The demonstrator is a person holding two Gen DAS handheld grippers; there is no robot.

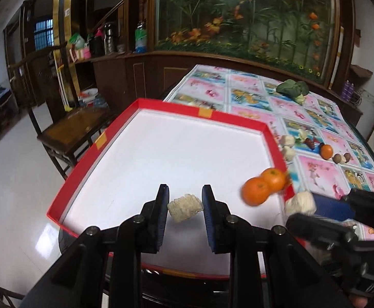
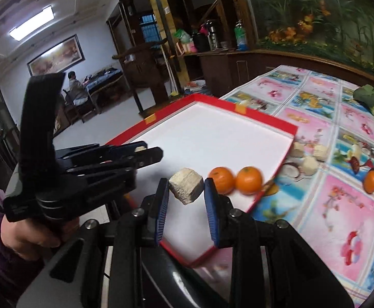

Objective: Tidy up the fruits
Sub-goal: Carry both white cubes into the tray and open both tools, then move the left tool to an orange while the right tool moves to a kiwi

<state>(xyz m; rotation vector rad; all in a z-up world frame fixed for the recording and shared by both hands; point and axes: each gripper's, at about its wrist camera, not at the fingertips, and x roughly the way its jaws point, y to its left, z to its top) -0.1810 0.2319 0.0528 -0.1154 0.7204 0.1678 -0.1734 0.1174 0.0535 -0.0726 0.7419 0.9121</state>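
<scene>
Two oranges [image 2: 234,180] sit in our red tray [image 2: 277,124] at its 3 o'clock edge. Our left tool [image 1: 185,203] and right tool [image 2: 186,189] each clamp a pale chunk above it. More chunks [image 2: 307,157] and one orange [image 2: 371,181] wait on the worktop [image 2: 341,205].

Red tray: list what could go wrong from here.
1. Both grippers, left and right, carry pale chunks over the red tray close together; they might collide.
2. Two oranges lie at the tray's edge; a dropped chunk could knock them.
3. The tray appears to overhang the table, so it might tip.
</scene>
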